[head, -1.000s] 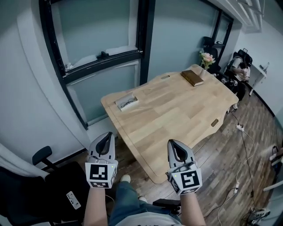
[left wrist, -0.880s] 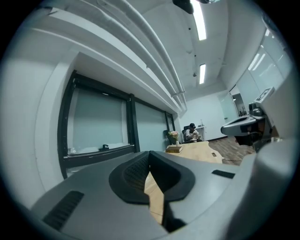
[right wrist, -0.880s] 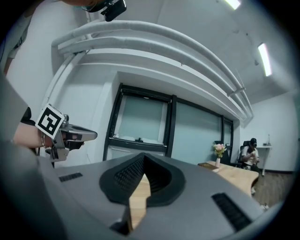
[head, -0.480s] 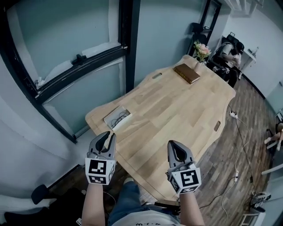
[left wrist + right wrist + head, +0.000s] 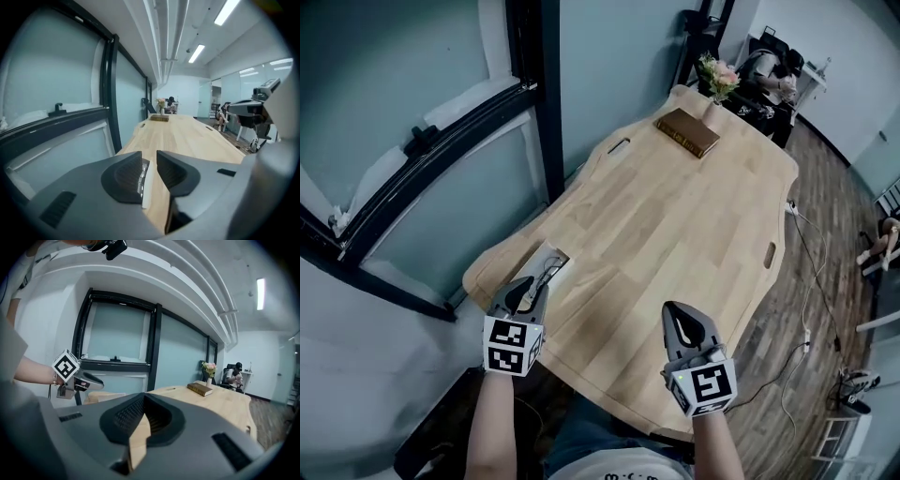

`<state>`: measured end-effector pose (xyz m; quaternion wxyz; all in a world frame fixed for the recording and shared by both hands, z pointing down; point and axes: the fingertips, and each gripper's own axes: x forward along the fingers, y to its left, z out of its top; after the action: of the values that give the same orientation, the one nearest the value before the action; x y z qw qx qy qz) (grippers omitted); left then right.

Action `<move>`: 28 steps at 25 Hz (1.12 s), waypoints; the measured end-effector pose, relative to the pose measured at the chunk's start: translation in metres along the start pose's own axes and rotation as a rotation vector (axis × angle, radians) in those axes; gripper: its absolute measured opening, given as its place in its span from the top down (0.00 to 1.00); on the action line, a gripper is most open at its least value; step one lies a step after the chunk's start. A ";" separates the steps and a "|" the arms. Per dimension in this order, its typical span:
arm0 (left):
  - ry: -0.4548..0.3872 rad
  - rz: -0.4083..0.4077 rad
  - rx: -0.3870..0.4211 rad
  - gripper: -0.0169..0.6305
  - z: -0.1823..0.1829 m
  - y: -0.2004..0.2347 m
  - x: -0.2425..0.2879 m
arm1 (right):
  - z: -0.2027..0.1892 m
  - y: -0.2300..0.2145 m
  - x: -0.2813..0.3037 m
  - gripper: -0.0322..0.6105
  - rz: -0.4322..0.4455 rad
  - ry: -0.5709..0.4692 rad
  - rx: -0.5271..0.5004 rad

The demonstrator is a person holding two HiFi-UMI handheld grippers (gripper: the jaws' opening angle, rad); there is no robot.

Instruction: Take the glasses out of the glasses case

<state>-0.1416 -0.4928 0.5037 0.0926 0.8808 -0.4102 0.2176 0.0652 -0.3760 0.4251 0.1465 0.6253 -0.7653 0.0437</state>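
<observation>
Left tongs (image 5: 529, 285) advanced, opening empty, over one glasses case (image 5: 551, 262); one book (image 5: 687, 132).

Items I can list from here:
- One pale wooden table (image 5: 675, 234) with a wavy outline and slot cut-outs near its edges.
- One brown hardback book (image 5: 687, 132), lying flat at the table's far end.
- A small vase of pink flowers (image 5: 718, 75), just beyond the book.
- A black-framed glass wall (image 5: 534, 84) along the left.
- Dark plank floor (image 5: 834, 216) on the right, with a cable (image 5: 807, 319) trailing across it.
- A seated person (image 5: 772, 67) in the far corner.
</observation>
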 end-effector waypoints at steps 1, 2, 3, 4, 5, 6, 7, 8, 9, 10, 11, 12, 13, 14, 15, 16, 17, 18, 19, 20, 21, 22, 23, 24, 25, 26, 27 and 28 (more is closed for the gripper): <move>0.044 -0.015 0.008 0.81 -0.007 0.003 0.012 | -0.004 -0.002 0.005 0.93 0.000 0.013 -0.002; 0.087 -0.028 0.019 0.81 -0.014 0.006 0.024 | -0.008 -0.004 0.009 0.93 0.000 0.026 -0.004; 0.130 -0.038 0.034 0.81 -0.021 0.009 0.035 | -0.013 -0.007 0.013 0.93 -0.001 0.039 -0.005; 0.175 -0.047 0.050 0.81 -0.029 0.012 0.046 | -0.016 -0.009 0.017 0.93 -0.001 0.051 -0.007; 0.221 -0.055 0.066 0.82 -0.037 0.015 0.056 | -0.019 -0.011 0.021 0.93 0.000 0.063 -0.009; 0.269 -0.062 0.079 0.82 -0.046 0.018 0.065 | -0.023 -0.014 0.024 0.93 0.002 0.075 -0.010; 0.316 -0.068 0.088 0.83 -0.054 0.021 0.073 | -0.026 -0.015 0.026 0.93 0.004 0.086 -0.009; 0.361 -0.074 0.092 0.84 -0.062 0.023 0.080 | -0.031 -0.017 0.029 0.93 0.007 0.096 -0.005; 0.405 -0.081 0.094 0.84 -0.069 0.025 0.086 | -0.035 -0.018 0.031 0.93 0.009 0.105 -0.001; 0.446 -0.088 0.095 0.84 -0.076 0.027 0.090 | -0.038 -0.020 0.033 0.93 0.013 0.116 0.003; 0.484 -0.095 0.098 0.84 -0.081 0.028 0.094 | -0.041 -0.021 0.036 0.93 0.017 0.125 0.002; 0.519 -0.102 0.103 0.84 -0.086 0.029 0.098 | -0.042 -0.023 0.038 0.93 0.022 0.129 -0.003; 0.551 -0.109 0.108 0.84 -0.091 0.030 0.102 | -0.042 -0.024 0.040 0.93 0.026 0.129 -0.009; 0.582 -0.122 0.109 0.84 -0.097 0.030 0.105 | -0.043 -0.026 0.042 0.93 0.026 0.130 -0.009; 0.611 -0.139 0.108 0.84 -0.102 0.030 0.107 | -0.043 -0.028 0.044 0.93 0.023 0.131 -0.005; 0.637 -0.156 0.107 0.84 -0.106 0.030 0.109 | -0.045 -0.031 0.045 0.93 0.020 0.134 0.000; 0.659 -0.171 0.103 0.84 -0.107 0.030 0.110 | -0.046 -0.033 0.047 0.93 0.016 0.138 0.004; 0.676 -0.184 0.092 0.84 -0.108 0.030 0.112 | -0.047 -0.034 0.048 0.93 0.012 0.141 0.008; 0.687 -0.195 0.077 0.85 -0.108 0.030 0.113 | -0.049 -0.036 0.049 0.93 0.008 0.144 0.012; 0.693 -0.202 0.065 0.85 -0.108 0.030 0.115 | -0.050 -0.036 0.050 0.93 0.005 0.148 0.015; 0.694 -0.206 0.058 0.86 -0.109 0.030 0.117 | -0.052 -0.037 0.051 0.93 0.003 0.152 0.018; 0.689 -0.205 0.054 0.87 -0.109 0.030 0.118 | -0.054 -0.037 0.051 0.93 0.001 0.155 0.022; 0.684 -0.202 0.046 0.89 -0.109 0.030 0.119 | -0.056 -0.037 0.052 0.93 -0.001 0.159 0.025; 0.679 -0.196 0.035 0.90 -0.108 0.029 0.120 | -0.057 -0.038 0.052 0.93 -0.005 0.162 0.028; 0.675 -0.190 0.025 0.92 -0.108 0.029 0.120 | -0.058 -0.038 0.052 0.93 -0.010 0.164 0.033; 0.671 -0.183 0.019 0.92 -0.107 0.029 0.119 | -0.058 -0.038 0.051 0.93 -0.015 0.163 0.039; 0.666 -0.176 0.016 0.93 -0.106 0.029 0.119 | -0.058 -0.039 0.051 0.93 -0.018 0.159 0.043; 0.659 -0.168 0.016 0.93 -0.104 0.029 0.118 | -0.057 -0.039 0.051 0.93 -0.019 0.155 0.045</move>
<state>-0.1286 -0.5562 0.6502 0.2308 0.7945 -0.2822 0.4856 0.1037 -0.4178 0.4895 0.1918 0.6303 -0.7445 0.1078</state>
